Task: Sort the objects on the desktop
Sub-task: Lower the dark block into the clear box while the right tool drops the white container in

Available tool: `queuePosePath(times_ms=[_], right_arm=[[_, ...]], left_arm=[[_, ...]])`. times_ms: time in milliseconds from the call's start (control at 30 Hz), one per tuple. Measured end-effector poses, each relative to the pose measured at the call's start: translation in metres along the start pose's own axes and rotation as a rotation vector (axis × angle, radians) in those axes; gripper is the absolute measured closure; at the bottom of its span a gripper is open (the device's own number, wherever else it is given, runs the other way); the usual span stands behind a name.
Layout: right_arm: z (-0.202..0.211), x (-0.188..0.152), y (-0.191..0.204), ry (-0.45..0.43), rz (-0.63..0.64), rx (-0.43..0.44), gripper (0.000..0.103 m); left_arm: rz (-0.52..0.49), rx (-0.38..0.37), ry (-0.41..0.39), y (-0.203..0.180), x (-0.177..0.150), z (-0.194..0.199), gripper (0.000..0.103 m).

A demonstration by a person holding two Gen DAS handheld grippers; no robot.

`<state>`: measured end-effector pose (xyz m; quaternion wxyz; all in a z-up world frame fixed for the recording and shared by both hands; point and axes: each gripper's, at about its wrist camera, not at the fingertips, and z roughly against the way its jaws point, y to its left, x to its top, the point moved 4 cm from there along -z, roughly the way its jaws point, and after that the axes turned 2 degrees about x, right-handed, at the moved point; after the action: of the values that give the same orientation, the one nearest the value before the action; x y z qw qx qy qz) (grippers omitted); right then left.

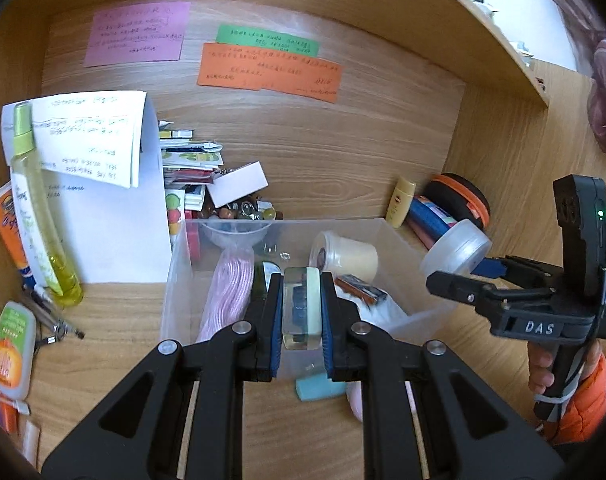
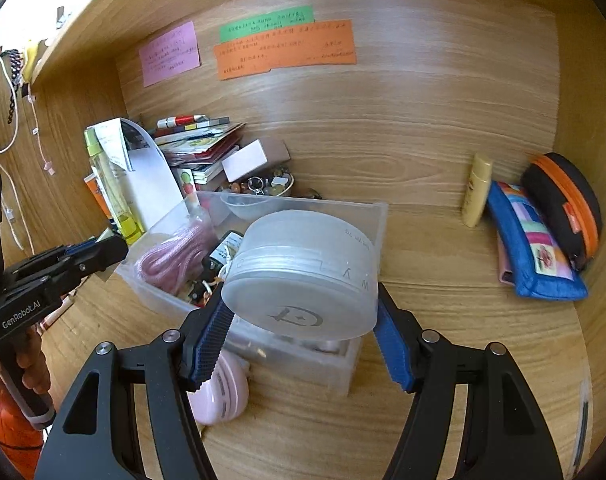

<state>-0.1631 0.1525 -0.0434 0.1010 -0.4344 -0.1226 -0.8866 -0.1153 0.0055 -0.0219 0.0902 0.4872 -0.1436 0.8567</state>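
Observation:
A clear plastic bin [image 1: 175, 264] stands on the desk and holds a pink cord [image 1: 227, 292], a cream jar [image 1: 345, 256] and small items. My left gripper [image 1: 302, 280] is shut on a clear resin block [image 1: 302, 306] over the bin's near side. My right gripper [image 2: 303, 312] is shut on a frosted round container [image 2: 303, 276] and holds it above the bin [image 2: 367, 216]. The round container also shows in the left wrist view [image 1: 455, 252], at the bin's right end, with the right gripper [image 1: 447, 280]. The left gripper [image 2: 103, 252] shows at the left of the right wrist view.
A yellow spray bottle [image 1: 39, 208], white papers [image 1: 103, 184] and a stack of books [image 1: 191, 168] stand at the left. A small yellow bottle [image 2: 477, 190], a blue pouch [image 2: 531, 248] and a black-orange case [image 2: 563, 204] lie at the right. A pink object [image 2: 223, 396] and blue eraser [image 1: 319, 388] lie before the bin.

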Motion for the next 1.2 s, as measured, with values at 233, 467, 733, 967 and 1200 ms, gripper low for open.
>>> queuePosePath(times_ms=[233, 467, 733, 967, 1200], right_arm=[[-0.016, 0.000, -0.002, 0.029, 0.018, 0.006, 0.039], [-0.022, -0.004, 0.001, 0.034, 0.054, 0.004, 0.039], [-0.028, -0.011, 0.012, 0.063, 0.100, 0.009, 0.039], [-0.030, -0.010, 0.012, 0.065, 0.090, -0.020, 0.039], [-0.027, -0.010, 0.013, 0.069, 0.089, -0.037, 0.035]], left_arm=[[-0.006, -0.013, 0.046, 0.002, 0.003, -0.034, 0.088], [0.003, 0.001, 0.112, 0.005, -0.005, -0.063, 0.088], [-0.011, 0.016, 0.139, 0.006, -0.013, -0.075, 0.088], [-0.022, 0.018, 0.151, 0.006, -0.017, -0.078, 0.088], [-0.030, 0.018, 0.142, 0.005, -0.018, -0.075, 0.088]])
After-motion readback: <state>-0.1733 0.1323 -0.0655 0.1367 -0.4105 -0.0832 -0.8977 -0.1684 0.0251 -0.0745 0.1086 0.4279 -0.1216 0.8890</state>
